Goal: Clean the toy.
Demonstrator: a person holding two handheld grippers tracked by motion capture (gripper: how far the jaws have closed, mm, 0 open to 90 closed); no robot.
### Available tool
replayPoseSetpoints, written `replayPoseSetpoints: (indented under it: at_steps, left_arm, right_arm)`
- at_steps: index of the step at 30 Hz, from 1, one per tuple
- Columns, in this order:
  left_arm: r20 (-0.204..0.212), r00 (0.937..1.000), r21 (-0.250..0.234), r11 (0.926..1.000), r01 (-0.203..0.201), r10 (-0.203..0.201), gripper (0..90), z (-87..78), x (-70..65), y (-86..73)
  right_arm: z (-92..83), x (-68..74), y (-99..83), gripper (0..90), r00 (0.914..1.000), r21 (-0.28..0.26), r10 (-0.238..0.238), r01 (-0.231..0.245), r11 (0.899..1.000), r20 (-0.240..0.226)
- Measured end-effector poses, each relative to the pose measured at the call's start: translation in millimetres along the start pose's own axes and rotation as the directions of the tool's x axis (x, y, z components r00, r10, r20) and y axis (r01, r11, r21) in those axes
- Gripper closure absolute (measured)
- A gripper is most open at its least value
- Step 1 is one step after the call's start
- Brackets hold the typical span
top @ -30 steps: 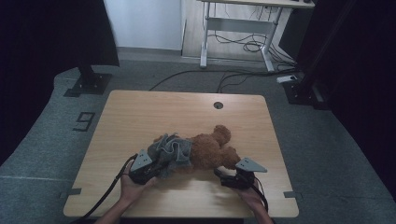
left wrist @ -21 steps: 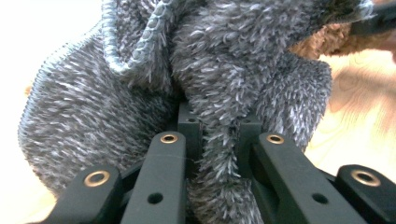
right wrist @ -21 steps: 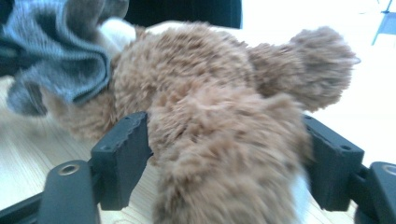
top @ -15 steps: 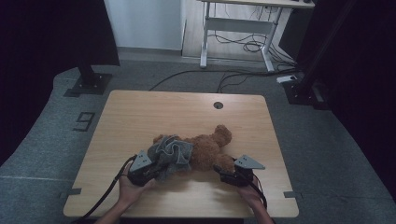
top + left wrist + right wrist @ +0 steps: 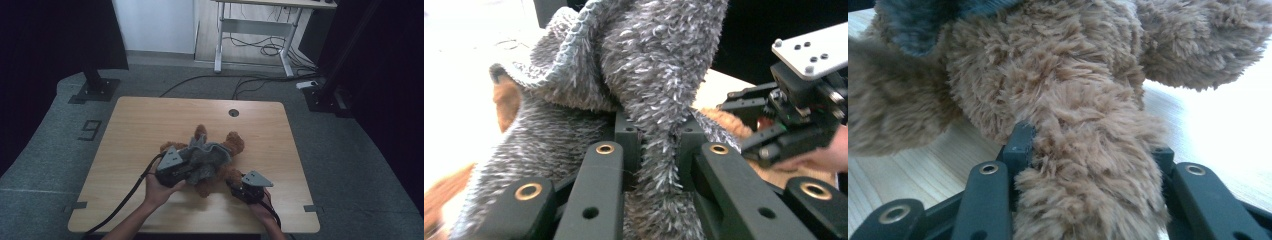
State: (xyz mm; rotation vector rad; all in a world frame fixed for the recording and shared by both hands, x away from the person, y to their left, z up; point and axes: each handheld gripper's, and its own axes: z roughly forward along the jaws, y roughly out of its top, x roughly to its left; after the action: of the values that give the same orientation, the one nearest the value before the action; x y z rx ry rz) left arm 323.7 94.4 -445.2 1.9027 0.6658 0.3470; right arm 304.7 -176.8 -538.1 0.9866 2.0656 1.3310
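Two grips act on one soft toy: a brown plush bear [image 5: 225, 165] lying near the front middle of the tabletop [image 5: 150, 120], with a grey knitted garment [image 5: 207, 157] bunched over its body. Left gripper [image 5: 192, 167] has its jaws clenched on a fold of the grey garment; in the left gripper view the fabric [image 5: 659, 100] runs up between the two black jaws and is pinched tight there, pulled into a ridge. Right gripper [image 5: 235, 186] sits at the bear's near right side; in the right gripper view a furry brown limb [image 5: 1088, 190] lies between its jaws, which have just been closing and now press the pile on both sides, so I read it as grasping the limb. Judgement: the split makes sense for pulling clothing along a toy, one hand anchoring the body by a limb while the other draws the fabric, so that the bear does not slide with the garment. Which way the garment is meant to go I cannot tell. Room: the far half of the tabletop is bare wood apart from a round cable hole [image 5: 233, 112], with open surface to left and right too. The near edge is close behind both hands [image 5: 160, 192], so a pull toward the person has little run; away or upward is freer.
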Motion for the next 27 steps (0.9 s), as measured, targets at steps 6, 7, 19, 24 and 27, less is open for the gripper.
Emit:
replayPoseSetpoints:
  at_steps: [6,7,19,24,27]
  left_arm:
    - [0.026,0.9996,0.076,0.9971,0.007,-0.009,78.4,40.5,-6.8,-8.8]
    - [0.022,0.9997,0.088,0.9961,0.001,-0.003,78.4,44.5,-8.3,-11.7]
    - [-0.109,0.9938,0.067,0.9975,0.024,-0.017,78.7,5.0,24.8,-38.8]
    - [-0.135,0.9906,0.016,0.9995,0.026,-0.024,78.9,-19.6,31.0,-43.9]
    - [-0.149,0.9879,-0.01,0.999,0.043,-0.044,78.9,-30.5,38.5,-43.0]
  right_arm:
    - [0.3,-1.1,-1.3,52.6,0.9998,-0.003,0.018,-0.018,1.0,-0.007]
    - [0.3,-1.3,-1.3,52.6,0.9998,-0.002,0.017,-0.017,1.0,-0.004]
    - [-2.6,-5.1,-5.8,52.9,0.9999,0.008,0.015,-0.015,1.0,-0.003]
    - [-0.7,-1.3,-4.9,53.2,1.0,0.012,-0.004,0.004,1.0,-0.001]
    - [-0.8,-3.0,-5.3,53.2,1.0,0.012,0.006,-0.006,1.0,-0.003]
